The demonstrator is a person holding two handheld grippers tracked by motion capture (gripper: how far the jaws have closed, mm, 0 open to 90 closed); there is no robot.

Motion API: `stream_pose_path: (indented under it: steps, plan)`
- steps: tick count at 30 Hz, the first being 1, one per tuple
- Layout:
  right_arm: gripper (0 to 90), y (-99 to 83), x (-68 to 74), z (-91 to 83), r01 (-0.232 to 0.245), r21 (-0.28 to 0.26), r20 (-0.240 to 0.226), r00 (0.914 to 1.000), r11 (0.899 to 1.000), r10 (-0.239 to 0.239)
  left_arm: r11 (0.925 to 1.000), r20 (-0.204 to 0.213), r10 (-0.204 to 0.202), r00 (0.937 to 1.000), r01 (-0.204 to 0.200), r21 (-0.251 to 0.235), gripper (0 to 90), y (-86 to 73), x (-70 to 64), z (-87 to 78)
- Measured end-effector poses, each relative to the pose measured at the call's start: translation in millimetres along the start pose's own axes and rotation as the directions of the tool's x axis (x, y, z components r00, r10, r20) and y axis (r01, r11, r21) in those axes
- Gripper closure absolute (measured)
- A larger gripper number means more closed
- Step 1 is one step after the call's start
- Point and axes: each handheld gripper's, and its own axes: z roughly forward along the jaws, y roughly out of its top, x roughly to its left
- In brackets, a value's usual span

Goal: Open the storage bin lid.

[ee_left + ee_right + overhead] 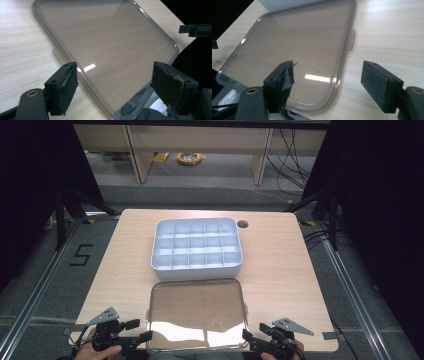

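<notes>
High view: clear plastic lid (pixel 196 312) lies flat on the worktop (pixel 280 265) between the left tool (pixel 136 331) and right tool (pixel 254 338), both with jaws apart and empty, divided white tray (pixel 197 243) just beyond; likely light, stiff, slippery, best pinched at rim corners.

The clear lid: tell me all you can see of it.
The lid is a clear, rounded-corner rectangle of glossy plastic with a raised rim and a small tab on each side. It lies flat on the table's near edge, just in front of the white tray, reflecting a light. Both grippers are open at its near corners, not gripping it.
</notes>
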Motion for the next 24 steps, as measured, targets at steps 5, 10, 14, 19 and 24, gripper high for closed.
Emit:
stream_pose_path:
  steps: [5, 10, 14, 19, 24]
  plan:
    - [27.0, -3.8, 1.6, -4.0, -0.004, 0.028, -0.007, 1.0, 1.0, 0.005, 0.9999, -0.002, 0.004, 1.0, -0.004, 0.015, 20.7, -2.6, -2.3, -0.7]
    - [26.8, -6.8, 3.5, -6.1, -0.046, 0.042, 0.002, 0.999, 0.998, 0.046, 0.9995, -0.002, 0.012, 0.9999, -0.012, 0.028, 20.7, -4.2, -3.5, -1.7]
    - [26.7, -7.3, -0.1, -4.8, -0.01, 0.021, -0.005, 0.9999, 1.0, 0.011, 0.9997, 0.004, 0.011, 0.9999, -0.011, 0.024, 20.7, -5.8, -4.6, -0.5]
    - [26.7, -7.0, -1.1, -5.0, -0.012, 0.037, -0.006, 0.9999, 0.999, 0.012, 0.9986, 0.0, 0.028, 0.9996, -0.028, 0.044, 20.9, -5.6, -2.6, -1.8]
    - [26.7, -7.6, 2.0, -5.4, -0.073, 0.045, -0.021, 0.9971, 0.996, 0.074, 0.9993, 0.003, 0.011, 0.9999, -0.012, 0.035, 21.1, -6.0, -3.7, 0.0]
